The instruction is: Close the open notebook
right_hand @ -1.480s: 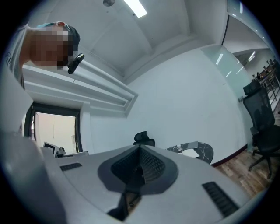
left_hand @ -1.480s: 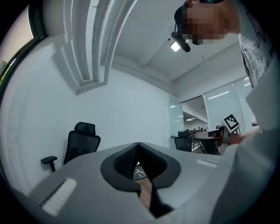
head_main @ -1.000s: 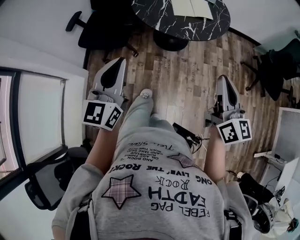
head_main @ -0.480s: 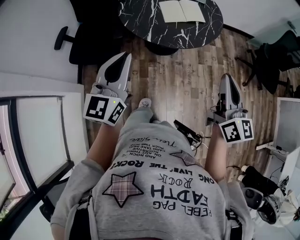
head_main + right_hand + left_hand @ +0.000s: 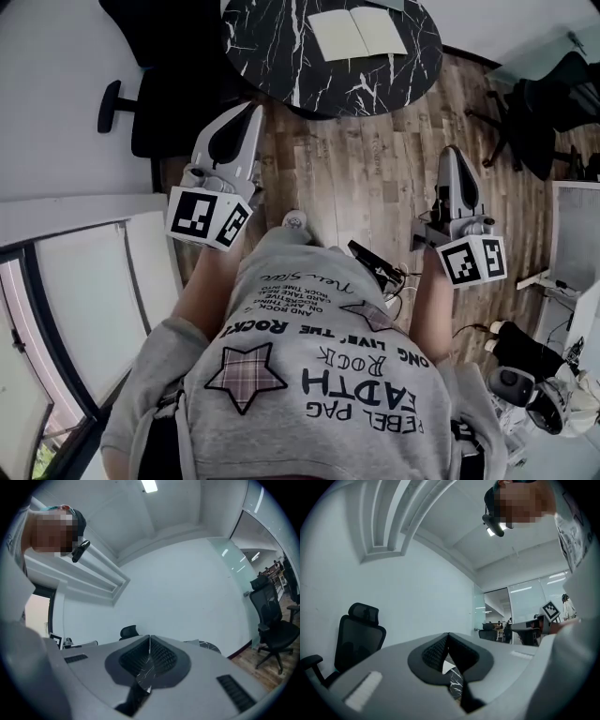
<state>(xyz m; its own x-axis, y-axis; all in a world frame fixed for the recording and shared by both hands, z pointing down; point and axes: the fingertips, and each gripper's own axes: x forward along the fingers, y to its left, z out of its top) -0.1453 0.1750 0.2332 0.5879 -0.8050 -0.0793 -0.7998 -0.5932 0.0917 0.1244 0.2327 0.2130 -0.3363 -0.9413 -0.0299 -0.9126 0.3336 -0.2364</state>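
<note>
Head view puts the open notebook (image 5: 358, 33) at top centre on the bench (image 5: 281, 56), well apart from our left gripper (image 5: 249, 111) and right gripper (image 5: 453, 152), both with fingers pressed together on nothing, so we judge this the approach, with reaching a cover edge next.

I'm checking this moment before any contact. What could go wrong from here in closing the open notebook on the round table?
The left claw and right claw are both shut and empty; shut tips may crease a page of the open cream notebook instead of catching its cover.
The notebook lies well in from the near edge of the round black marble table, so reaching may mean leaning.
The black office chair beside the table could be bumped.
</note>
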